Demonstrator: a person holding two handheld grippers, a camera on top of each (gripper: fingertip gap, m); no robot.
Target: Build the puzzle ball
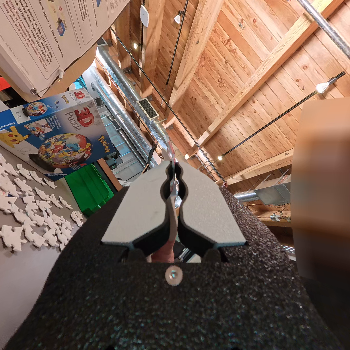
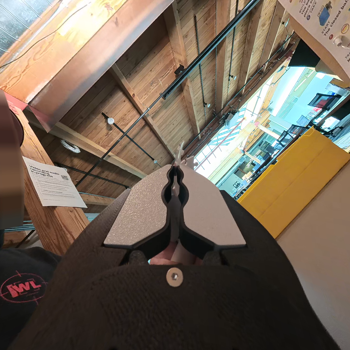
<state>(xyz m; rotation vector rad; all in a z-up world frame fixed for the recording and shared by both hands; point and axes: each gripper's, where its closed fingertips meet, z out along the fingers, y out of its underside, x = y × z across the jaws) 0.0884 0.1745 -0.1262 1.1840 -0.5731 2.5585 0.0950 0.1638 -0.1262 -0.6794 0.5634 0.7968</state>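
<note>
My left gripper (image 1: 173, 166) is shut on a thin curved puzzle piece (image 1: 169, 149), seen edge-on, with red and white print, sticking out past the fingertips toward the ceiling. My right gripper (image 2: 176, 167) is shut on a white puzzle piece (image 2: 180, 151) whose knobs poke out above the fingertips. Both grippers point upward. Several white puzzle pieces (image 1: 32, 212) lie face down on the grey table (image 1: 28, 274) at the left of the left wrist view. The puzzle box (image 1: 56, 136), blue with a ball picture, stands behind them.
A green bin (image 1: 87, 191) sits beyond the table past the box. A yellow bin (image 2: 295, 181) stands at the right of the right wrist view. An instruction sheet on cardboard (image 1: 47, 37) hangs above the table. A person's dark sleeve (image 2: 22, 284) is at lower left.
</note>
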